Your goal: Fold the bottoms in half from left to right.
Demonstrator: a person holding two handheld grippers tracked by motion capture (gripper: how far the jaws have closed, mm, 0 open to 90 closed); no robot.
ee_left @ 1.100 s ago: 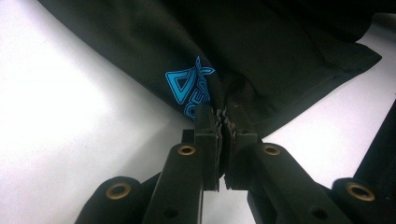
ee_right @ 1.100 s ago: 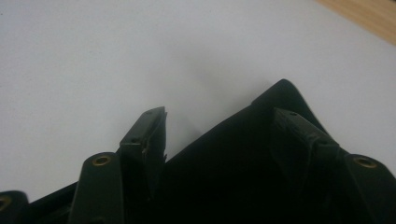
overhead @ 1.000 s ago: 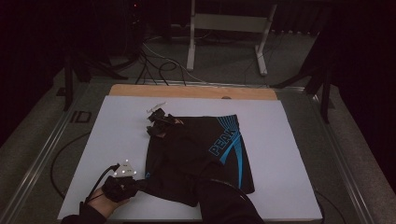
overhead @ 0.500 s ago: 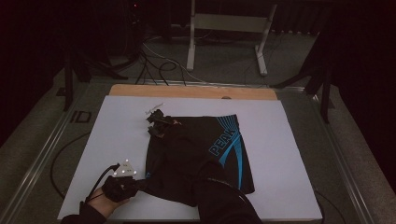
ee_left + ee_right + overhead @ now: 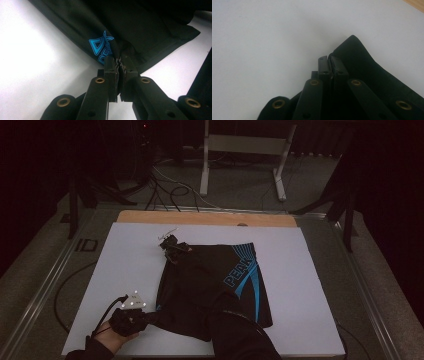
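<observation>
Black shorts (image 5: 215,285) with blue print lie flat on white table (image 5: 300,270). Left gripper (image 5: 119,65) clamped tight on near hem corner, cloth bunched between jaws. Right gripper (image 5: 329,60), jaws just closed, pinches far corner edge; rest of shorts spread between both.

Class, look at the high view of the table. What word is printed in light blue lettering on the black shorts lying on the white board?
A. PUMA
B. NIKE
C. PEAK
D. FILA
C: the black shorts on the white board carry the light blue lettering "PEAK" beside blue curved stripes.
</observation>
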